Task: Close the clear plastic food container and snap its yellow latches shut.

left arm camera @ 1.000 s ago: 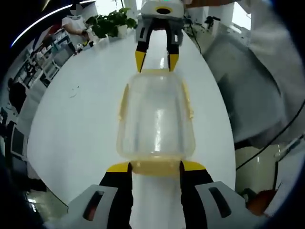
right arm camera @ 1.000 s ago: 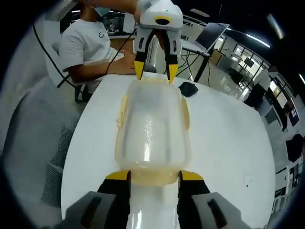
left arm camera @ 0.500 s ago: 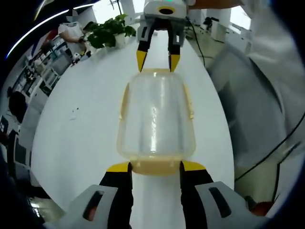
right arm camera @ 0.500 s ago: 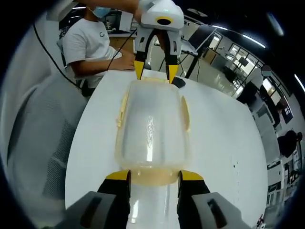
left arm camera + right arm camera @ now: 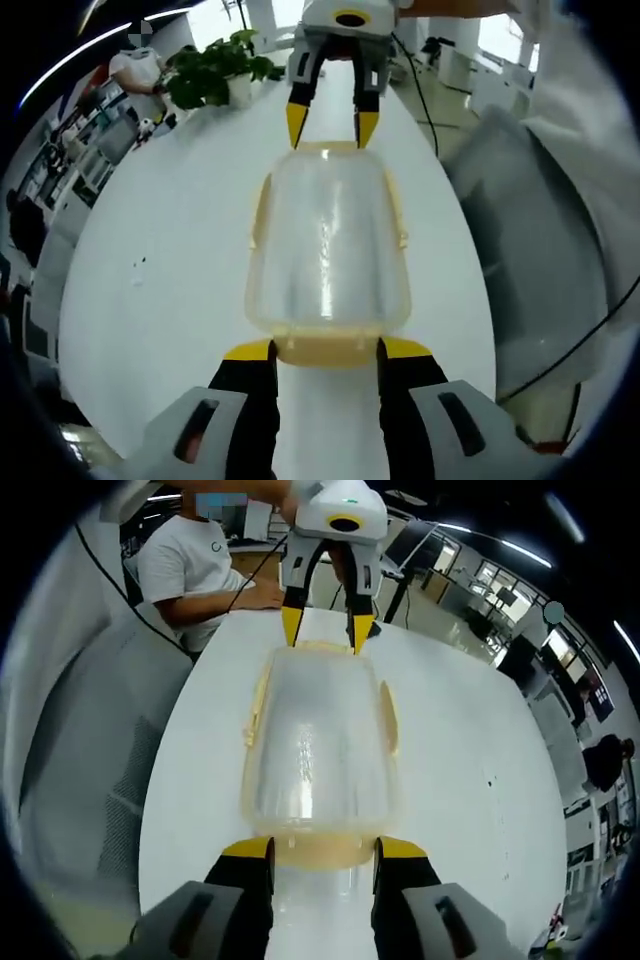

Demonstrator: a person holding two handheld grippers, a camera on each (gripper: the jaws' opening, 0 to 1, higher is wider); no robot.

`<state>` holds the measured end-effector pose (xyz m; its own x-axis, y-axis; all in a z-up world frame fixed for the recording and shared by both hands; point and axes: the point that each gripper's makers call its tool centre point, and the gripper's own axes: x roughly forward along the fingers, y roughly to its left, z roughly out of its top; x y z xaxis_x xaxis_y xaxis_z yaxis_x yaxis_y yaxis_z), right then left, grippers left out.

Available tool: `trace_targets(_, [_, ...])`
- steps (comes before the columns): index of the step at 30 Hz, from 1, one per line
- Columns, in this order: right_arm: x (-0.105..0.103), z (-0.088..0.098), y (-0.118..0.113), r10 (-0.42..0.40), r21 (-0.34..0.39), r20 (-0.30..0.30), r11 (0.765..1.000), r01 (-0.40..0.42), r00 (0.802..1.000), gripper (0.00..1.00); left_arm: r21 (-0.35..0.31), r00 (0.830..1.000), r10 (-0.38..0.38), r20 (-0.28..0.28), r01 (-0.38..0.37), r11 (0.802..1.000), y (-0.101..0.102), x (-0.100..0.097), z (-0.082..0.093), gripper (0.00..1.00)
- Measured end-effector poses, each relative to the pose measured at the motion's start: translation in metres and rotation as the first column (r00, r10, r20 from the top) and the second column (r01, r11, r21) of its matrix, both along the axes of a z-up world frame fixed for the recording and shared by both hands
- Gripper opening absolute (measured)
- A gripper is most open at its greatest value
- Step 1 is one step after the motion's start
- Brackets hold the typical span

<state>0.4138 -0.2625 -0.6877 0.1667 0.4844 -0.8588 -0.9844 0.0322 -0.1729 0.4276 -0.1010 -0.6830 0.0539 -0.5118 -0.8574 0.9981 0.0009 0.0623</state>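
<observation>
while both claws flank the container (image 5: 328, 250), a plant (image 5: 212, 75) (potted) stands beyond.

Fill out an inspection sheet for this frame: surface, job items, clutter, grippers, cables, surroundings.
Surface: white table, mostly bare.
Job's things: clear plastic food container lid on, lying between both grippers; yellow latches along its sides, whether snapped cannot be told.
Clutter: small dark speck on the table.
Grippers: left gripper at one end latch, jaws apart; right gripper at the opposite end, jaws apart.
Cables: black cable beside the table.
Surroundings: potted plant; seated person; office desks.
</observation>
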Motion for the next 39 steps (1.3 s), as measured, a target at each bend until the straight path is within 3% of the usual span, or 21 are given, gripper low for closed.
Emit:
trace_targets(19, [0.001,-0.035,-0.056,-0.025,-0.025,-0.042,0.999,0.024,0.999,0.36,0.034,0.999,-0.028,-0.031,0.029,0.999,-0.058,0.004,-0.034,0.36])
trace_targets(33, [0.003,-0.054,-0.063,-0.024,-0.034,-0.071,0.999,0.022,0.997,0.36,0.103,0.998,-0.042,-0.054,0.047,0.994,-0.065,0.008,-0.058,0.36])
trace_targets(39, [0.004,-0.053,-0.066,-0.009,-0.05,-0.052,0.999,0.006,0.999,0.36,0.092,0.997,-0.043,-0.059,0.048,0.995,-0.067,0.009,-0.056,0.36])
